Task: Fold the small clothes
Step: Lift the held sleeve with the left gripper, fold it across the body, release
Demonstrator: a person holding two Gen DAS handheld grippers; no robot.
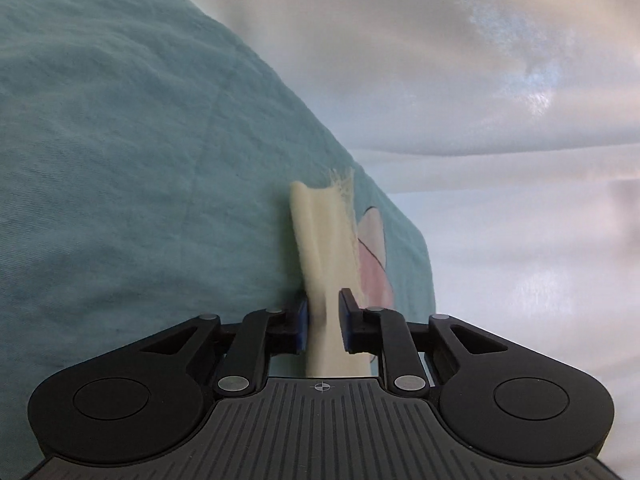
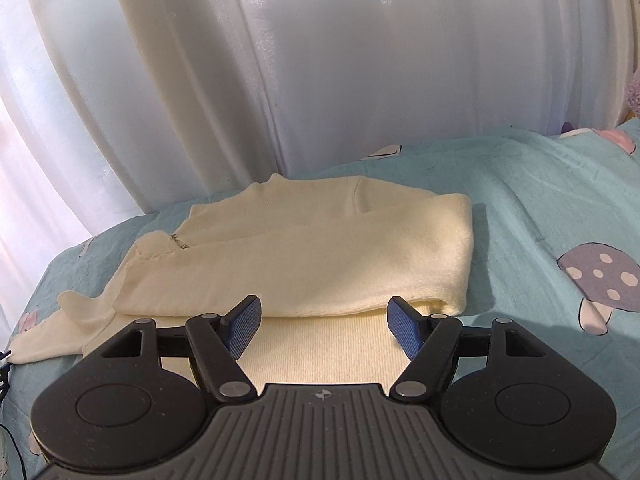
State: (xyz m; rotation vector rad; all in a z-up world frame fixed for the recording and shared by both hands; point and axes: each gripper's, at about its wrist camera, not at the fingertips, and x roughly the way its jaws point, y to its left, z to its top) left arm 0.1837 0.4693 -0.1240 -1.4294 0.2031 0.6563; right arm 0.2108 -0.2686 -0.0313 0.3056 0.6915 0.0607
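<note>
While I look along both tools, these are my notes:

Garment: a cream knit sweater (image 2: 304, 248) lies on the bed (image 2: 528, 200), partly folded; its upper layer is doubled over the ribbed lower panel just ahead of my right gripper (image 2: 324, 330); a sleeve (image 2: 60, 320) trails off toward the bed's edge on the left of the right view.

Left jaws: my left gripper (image 1: 323, 322) is clamped on a narrow strip of the same cream fabric (image 1: 324, 240); the strip stands up between the pads, frayed at its far end; I cannot tell which part of the garment it is.

Right jaws: apart, hovering just over the ribbed panel; nothing between the pads.

Handling: I judge the knit soft, light and limp; it should drape and sag wherever it is unsupported, and stretch if pulled hard; the fluffy surface looks grippy rather than slick; nothing fragile except a small metal zip pull (image 2: 180, 242) near the collar.

Where to hold: I would pinch edges or corners, through both layers at the fold; the ribbed hem looks firmest.

Containers: none in view; only bedsheet with mushroom prints (image 2: 600, 280) and a white curtain (image 2: 320, 60) behind.
</note>
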